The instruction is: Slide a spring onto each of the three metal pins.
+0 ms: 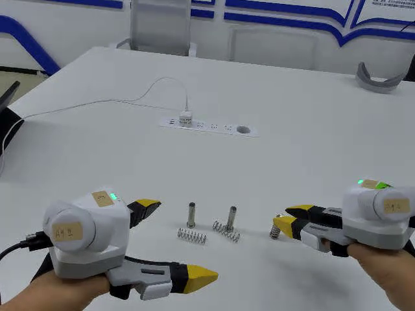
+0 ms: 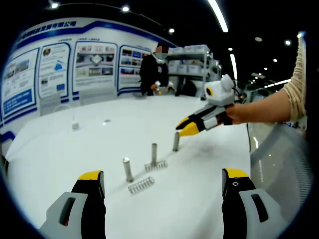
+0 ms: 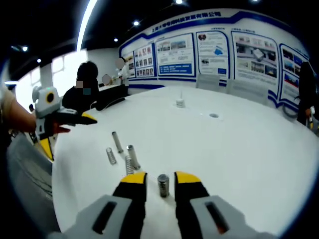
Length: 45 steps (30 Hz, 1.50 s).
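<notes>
Three short grey metal pins stand upright in a row on the white table (image 1: 292,97): left pin (image 1: 191,214), middle pin (image 1: 231,218), right pin (image 1: 276,229). One coiled spring (image 1: 192,236) lies flat just nearer than the left pin. A second spring (image 1: 226,230) lies at the middle pin's base.

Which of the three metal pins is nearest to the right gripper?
The rightmost pin, just at the tips of the right gripper; the other two stand farther left.

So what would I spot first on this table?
Two yellow-tipped claws: the left claw wide open at the near left, the right claw at the right, its tips beside a pin. Between them two more pins stand upright with springs lying at their feet.
</notes>
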Each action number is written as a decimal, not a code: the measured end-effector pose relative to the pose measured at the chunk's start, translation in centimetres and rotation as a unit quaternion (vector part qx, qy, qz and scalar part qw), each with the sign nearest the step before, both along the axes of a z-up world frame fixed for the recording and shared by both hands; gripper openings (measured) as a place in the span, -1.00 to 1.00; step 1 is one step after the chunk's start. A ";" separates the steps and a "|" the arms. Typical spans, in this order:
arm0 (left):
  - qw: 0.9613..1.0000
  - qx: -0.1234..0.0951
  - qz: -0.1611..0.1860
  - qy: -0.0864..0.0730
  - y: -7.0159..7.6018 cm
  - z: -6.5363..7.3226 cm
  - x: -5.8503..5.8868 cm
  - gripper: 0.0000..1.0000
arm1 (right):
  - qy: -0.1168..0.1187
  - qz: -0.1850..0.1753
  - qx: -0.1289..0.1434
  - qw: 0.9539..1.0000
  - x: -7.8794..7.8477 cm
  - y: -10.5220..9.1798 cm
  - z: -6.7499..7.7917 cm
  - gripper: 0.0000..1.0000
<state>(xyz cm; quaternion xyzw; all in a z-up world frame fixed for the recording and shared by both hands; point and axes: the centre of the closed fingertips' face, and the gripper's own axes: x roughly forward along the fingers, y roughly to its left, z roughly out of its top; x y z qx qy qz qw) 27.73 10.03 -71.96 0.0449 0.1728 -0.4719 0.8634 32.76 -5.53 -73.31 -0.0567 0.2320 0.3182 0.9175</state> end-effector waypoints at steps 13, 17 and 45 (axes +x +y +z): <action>1.000 -0.003 0.000 -0.003 -0.1 0.3 0.1 0.99 | -0.033 0.020 -0.006 0.999 -0.5 1.6 2.6 -0.49; 1.000 -0.004 0.002 -0.004 0.0 0.3 0.1 0.99 | -0.031 0.037 -0.010 0.999 -0.6 2.9 2.6 -0.49; 1.000 -0.003 0.007 0.001 0.3 0.1 0.1 0.99 | 0.066 0.084 -0.073 0.992 -0.6 7.0 -5.1 -0.54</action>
